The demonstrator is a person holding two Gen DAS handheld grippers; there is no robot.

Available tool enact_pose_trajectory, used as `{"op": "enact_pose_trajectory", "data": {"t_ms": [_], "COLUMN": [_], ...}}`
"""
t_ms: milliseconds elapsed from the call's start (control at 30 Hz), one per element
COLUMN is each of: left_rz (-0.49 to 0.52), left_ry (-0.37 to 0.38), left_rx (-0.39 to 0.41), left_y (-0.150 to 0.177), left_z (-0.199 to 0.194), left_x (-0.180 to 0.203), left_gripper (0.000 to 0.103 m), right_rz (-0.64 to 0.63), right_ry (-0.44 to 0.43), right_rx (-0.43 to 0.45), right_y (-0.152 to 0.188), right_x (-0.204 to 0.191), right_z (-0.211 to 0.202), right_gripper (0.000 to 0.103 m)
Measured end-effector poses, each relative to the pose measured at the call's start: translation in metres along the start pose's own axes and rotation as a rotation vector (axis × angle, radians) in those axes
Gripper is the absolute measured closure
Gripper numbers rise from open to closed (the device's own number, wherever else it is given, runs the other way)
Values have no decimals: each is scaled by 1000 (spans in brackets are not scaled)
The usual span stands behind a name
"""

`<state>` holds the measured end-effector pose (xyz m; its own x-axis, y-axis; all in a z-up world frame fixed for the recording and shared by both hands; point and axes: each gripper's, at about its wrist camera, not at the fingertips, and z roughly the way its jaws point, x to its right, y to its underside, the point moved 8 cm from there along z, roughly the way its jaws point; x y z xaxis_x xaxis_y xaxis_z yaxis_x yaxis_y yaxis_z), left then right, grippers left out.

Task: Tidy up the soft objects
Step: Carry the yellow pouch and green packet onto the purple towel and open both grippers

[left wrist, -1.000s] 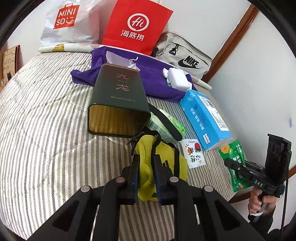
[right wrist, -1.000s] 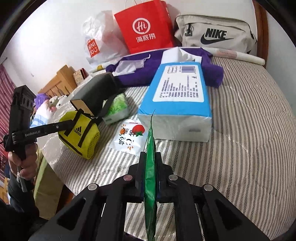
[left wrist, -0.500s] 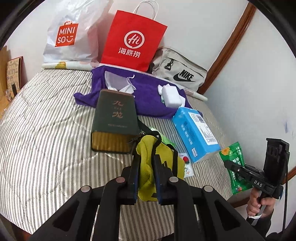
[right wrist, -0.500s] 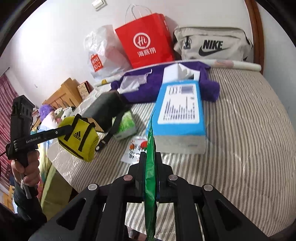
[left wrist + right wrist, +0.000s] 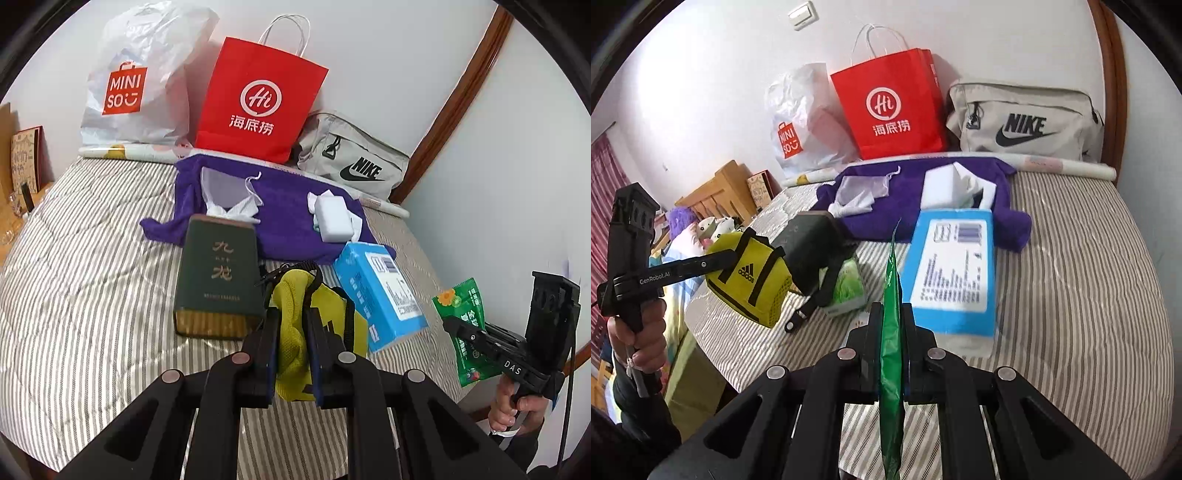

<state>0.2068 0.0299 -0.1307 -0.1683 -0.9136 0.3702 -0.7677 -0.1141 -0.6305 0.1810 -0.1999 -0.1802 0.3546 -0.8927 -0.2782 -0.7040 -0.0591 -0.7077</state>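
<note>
My left gripper (image 5: 291,325) is shut on a yellow Adidas pouch (image 5: 325,328) and holds it in the air above the striped bed's near edge; it also shows in the right wrist view (image 5: 750,284). My right gripper (image 5: 892,325) is shut on a green snack packet (image 5: 892,332), held on edge above the bed; the packet also shows in the left wrist view (image 5: 463,325). A blue tissue pack (image 5: 951,277) lies on the bed in front of the right gripper. A purple towel (image 5: 288,218) lies further back with a white sponge (image 5: 334,218) on it.
A dark green tea box (image 5: 216,284) lies on the striped bed (image 5: 92,295). A light green packet (image 5: 846,291) lies beside it. A red paper bag (image 5: 258,99), a Miniso bag (image 5: 133,85) and a Nike bag (image 5: 351,158) stand against the wall.
Both grippers have pulled back and risen from the bed with their loads, so more of the bed and the bags at the wall shows now.
</note>
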Motion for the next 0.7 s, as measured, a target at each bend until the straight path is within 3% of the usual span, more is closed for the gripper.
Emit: {"op": "enact_pose_trajectory", "data": {"t_ms": [700], "left_rz": [-36], "left_ry": [-22], "left_rx": [8], "left_y": [-70], "left_z": [29], "left_x": [-20], "left_gripper": [89], "right_rz": [-83], "right_ry": [34], "right_rx": [44], "right_y": [-83], "right_x": [2], "right_z": [30], "right_gripper": [95]}}
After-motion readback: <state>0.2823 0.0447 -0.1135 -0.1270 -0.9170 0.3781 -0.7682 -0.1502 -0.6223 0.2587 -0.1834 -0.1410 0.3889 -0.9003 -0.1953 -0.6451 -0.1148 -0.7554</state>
